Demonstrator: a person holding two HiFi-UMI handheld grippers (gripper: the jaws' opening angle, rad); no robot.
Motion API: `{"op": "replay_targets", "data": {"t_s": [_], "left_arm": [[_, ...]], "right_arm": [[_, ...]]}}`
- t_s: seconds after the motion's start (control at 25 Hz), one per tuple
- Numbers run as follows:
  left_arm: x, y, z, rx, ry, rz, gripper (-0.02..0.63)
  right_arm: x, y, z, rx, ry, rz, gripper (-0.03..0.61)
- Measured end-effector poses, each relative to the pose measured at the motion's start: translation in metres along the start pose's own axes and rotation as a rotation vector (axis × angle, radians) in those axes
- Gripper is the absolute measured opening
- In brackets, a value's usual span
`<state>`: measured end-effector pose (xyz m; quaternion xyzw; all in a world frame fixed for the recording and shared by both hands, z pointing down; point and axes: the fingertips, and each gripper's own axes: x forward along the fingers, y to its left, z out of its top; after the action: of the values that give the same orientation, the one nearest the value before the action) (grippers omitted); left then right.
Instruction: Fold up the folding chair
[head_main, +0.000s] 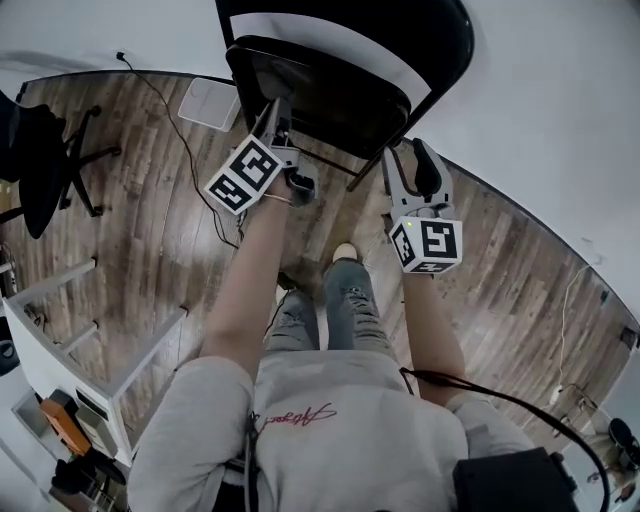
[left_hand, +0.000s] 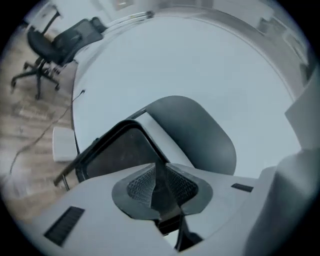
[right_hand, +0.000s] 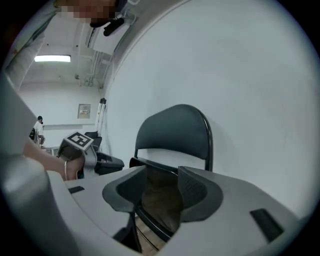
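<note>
Black metal folding chair (head_main: 335, 95) at top centre of head view, backed against white wall (head_main: 560, 120). Left gripper (left_hand: 159, 167) clamped on seat rim at picture left. Right gripper (right_hand: 162, 175) jaws apart, straddling seat rim without pressing.

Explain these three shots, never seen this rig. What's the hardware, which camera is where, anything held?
No robot: a person holds a two-jaw gripper in each hand. The head view looks down from a head camera; the other two cameras ride on the grippers, looking along the jaws. A black folding chair stands on the wooden floor. The left gripper has its jaws nearly together and appears to pinch the seat's front corner. The right gripper has its jaws apart, the seat edge showing between them.
</note>
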<state>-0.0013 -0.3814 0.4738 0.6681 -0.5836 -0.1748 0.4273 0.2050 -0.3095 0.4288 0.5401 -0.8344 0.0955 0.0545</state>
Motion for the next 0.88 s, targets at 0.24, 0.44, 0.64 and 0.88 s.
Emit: {"op": "replay_targets", "data": {"t_s": [0.24, 0.44, 0.64, 0.88], "left_arm": [[-0.092, -0.075, 0.025, 0.364, -0.148, -0.201, 0.029], [-0.173, -0.133, 0.048, 0.659, -0.254, -0.321, 0.029], [-0.234, -0.159, 0.053, 0.814, -0.265, -0.397, 0.029], [-0.288, -0.152, 0.05, 0.868, -0.249, -0.424, 0.017]], "right_arm": [[-0.025, 0.083, 0.069, -0.079, -0.155, 0.088, 0.197], [-0.062, 0.144, 0.107, -0.152, -0.233, 0.113, 0.053], [-0.092, 0.188, 0.123, -0.152, -0.244, 0.139, 0.037], [-0.123, 0.234, 0.142, -0.147, -0.277, 0.165, 0.037]]}}
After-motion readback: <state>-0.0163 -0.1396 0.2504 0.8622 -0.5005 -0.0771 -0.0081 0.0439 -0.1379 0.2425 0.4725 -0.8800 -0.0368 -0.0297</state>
